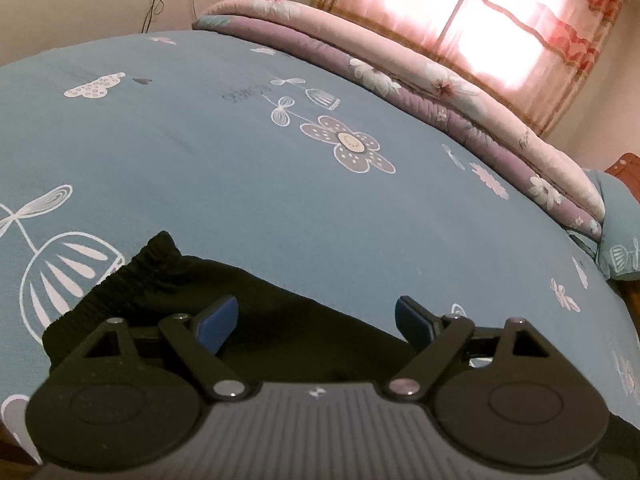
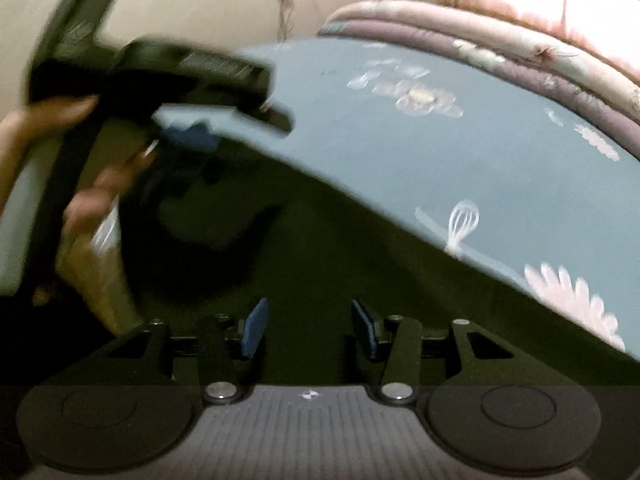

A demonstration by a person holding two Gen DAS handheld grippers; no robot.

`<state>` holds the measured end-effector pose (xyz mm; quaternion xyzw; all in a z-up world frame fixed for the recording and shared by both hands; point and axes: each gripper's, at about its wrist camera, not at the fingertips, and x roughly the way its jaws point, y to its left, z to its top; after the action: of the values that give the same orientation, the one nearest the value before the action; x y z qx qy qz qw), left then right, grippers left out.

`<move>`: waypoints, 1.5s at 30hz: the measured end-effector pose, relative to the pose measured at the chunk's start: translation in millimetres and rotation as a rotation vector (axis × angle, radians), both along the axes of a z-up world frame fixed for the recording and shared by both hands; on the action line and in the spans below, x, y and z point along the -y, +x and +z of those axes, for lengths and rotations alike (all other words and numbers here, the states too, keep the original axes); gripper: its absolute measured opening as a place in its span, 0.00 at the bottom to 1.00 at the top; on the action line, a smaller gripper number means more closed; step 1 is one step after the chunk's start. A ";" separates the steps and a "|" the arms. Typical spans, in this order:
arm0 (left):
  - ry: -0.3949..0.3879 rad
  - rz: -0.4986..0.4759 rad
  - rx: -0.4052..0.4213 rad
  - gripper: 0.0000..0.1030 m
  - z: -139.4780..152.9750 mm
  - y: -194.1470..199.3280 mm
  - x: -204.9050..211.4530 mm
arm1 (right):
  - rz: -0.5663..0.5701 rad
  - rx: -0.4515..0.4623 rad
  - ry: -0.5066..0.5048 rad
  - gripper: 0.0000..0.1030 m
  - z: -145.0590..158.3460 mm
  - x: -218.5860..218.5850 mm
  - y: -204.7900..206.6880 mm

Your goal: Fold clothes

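While the blue floral bedsheet lay bare, a rolled quilt ran along its far edge. The black garment lay flat at the sheet's near edge, elastic waistband visible; no fold visible, so folding likely all remained. Left gripper and right gripper hovered over the garment, fingers spread, grasping nothing.
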<state>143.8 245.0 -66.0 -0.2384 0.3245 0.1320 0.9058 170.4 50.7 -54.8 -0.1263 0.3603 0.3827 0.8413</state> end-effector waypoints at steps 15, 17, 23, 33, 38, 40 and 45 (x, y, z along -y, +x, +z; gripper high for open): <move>-0.024 0.029 -0.002 0.84 -4.9 2.5 -8.3 | -0.172 -0.106 0.124 0.82 -34.2 -6.0 59.7; -0.020 0.026 -0.004 0.84 -4.8 3.2 -6.9 | -0.137 -0.092 0.141 0.90 -36.1 -14.5 52.8; -0.009 0.015 -0.009 0.84 -4.6 5.4 -2.7 | -0.146 -0.066 0.133 0.83 -19.4 7.8 28.9; 0.006 -0.070 -0.018 0.84 -5.1 16.0 22.1 | -0.455 0.012 0.046 0.36 -9.4 113.6 15.1; 0.027 -0.168 -0.029 0.84 -7.7 25.6 50.7 | -0.493 -0.039 0.122 0.39 -34.1 117.3 34.0; 0.038 -0.203 -0.038 0.84 -10.3 30.6 60.9 | -0.462 -0.056 0.143 0.41 -32.8 113.3 34.8; 0.051 -0.294 -0.033 0.84 -14.3 39.7 86.3 | -0.459 -0.012 0.130 0.40 -9.6 135.8 30.7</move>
<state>183.6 158.7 -80.3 -0.1630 0.3674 0.0099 0.9156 201.1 -85.1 -64.4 0.0155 0.3591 0.2043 0.9105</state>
